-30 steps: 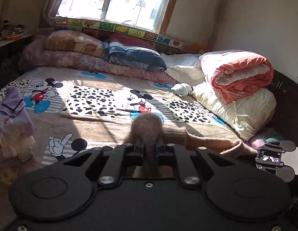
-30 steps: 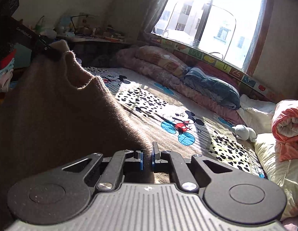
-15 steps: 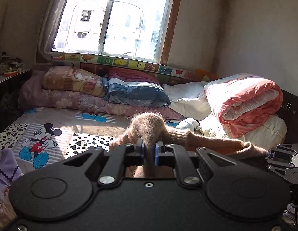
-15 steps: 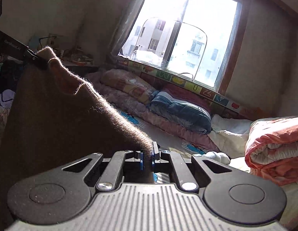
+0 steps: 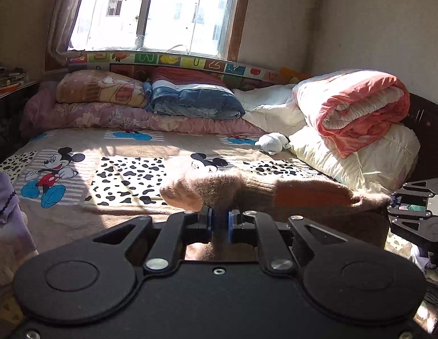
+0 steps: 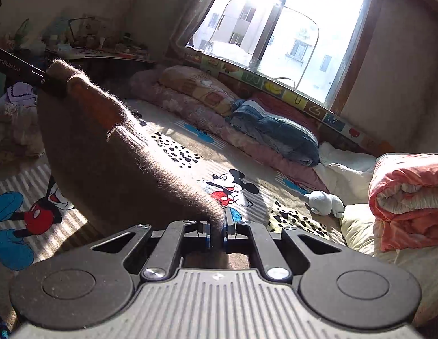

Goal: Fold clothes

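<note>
both fingers pairs pinched on brown sweater (image 5: 303,195): left gripper (image 5: 219,223), right gripper (image 6: 216,233); right view alone shows hanging body.

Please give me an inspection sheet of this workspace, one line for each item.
Surface: bed, cartoon-print blanket, sunlit.
Job's things: brown sweater held up above the bed, stretched between both grippers.
Clutter: plush toy; rolled quilt; pillows; purple clothes at the left edge.
Grippers: left hand-held gripper shut on sweater; right hand-held gripper shut on sweater.
Cables: nothing seen.
Surroundings: window, curtain, cluttered desk.
</note>
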